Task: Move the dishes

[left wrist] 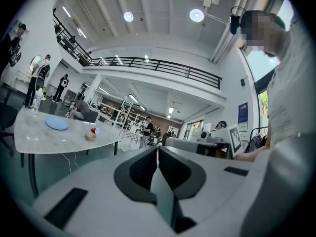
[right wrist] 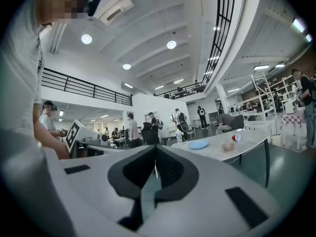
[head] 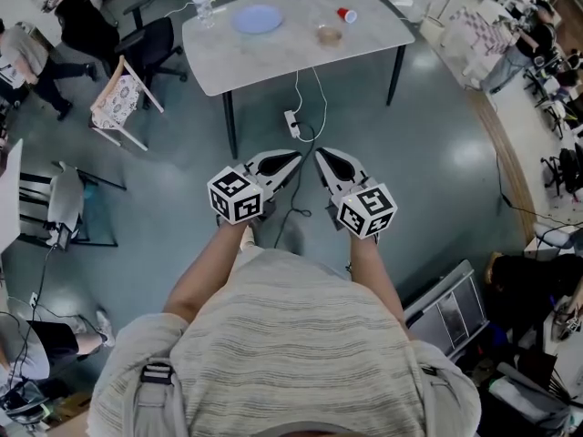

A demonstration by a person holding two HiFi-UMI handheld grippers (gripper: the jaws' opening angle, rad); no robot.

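I hold my left gripper [head: 293, 159] and right gripper [head: 321, 155] side by side, each with its jaws closed on nothing. Well ahead of both stands a grey stone-look table [head: 273, 57]. On it sit a small tan bowl [head: 329, 35], then a red plastic cup [head: 346, 14] and a round pale-blue plate [head: 257, 18].

Left claw [head: 284, 164] and right claw [head: 330, 163] held level side by side, both closed, empty

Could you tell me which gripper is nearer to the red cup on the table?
Right. The right gripper is well short of the red cup, slightly to its left; the left gripper sits further left. Neither reaches the table.
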